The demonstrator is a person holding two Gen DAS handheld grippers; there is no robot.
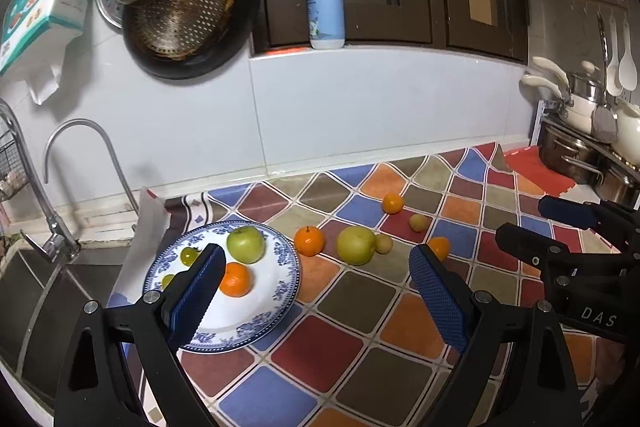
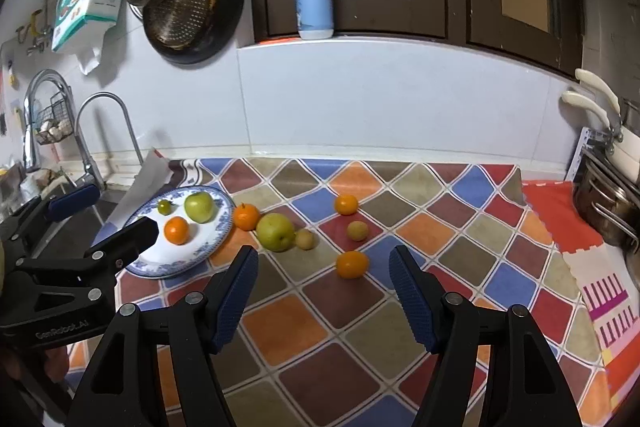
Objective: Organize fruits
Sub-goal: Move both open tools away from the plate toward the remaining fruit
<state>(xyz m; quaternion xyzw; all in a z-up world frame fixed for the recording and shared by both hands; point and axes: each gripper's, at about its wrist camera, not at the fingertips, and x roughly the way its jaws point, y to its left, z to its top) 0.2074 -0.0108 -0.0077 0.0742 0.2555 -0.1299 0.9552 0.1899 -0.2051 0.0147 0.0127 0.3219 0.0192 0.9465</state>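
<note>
In the left wrist view, part of the orange (image 1: 236, 279) on the plate (image 1: 276, 291) and a small green fruit (image 1: 168, 280) are covered by the left claw's finger (image 1: 196, 301). Another orange (image 1: 440, 247) is half hidden behind the other finger. The right claw (image 1: 528, 231) is cut off by the edge.

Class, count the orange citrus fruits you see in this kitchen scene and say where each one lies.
4. One on the plate beside the green apple. One just off the plate's rim. One farthest back on the checked mat. One nearest the cameras. None seems hidden.
</note>
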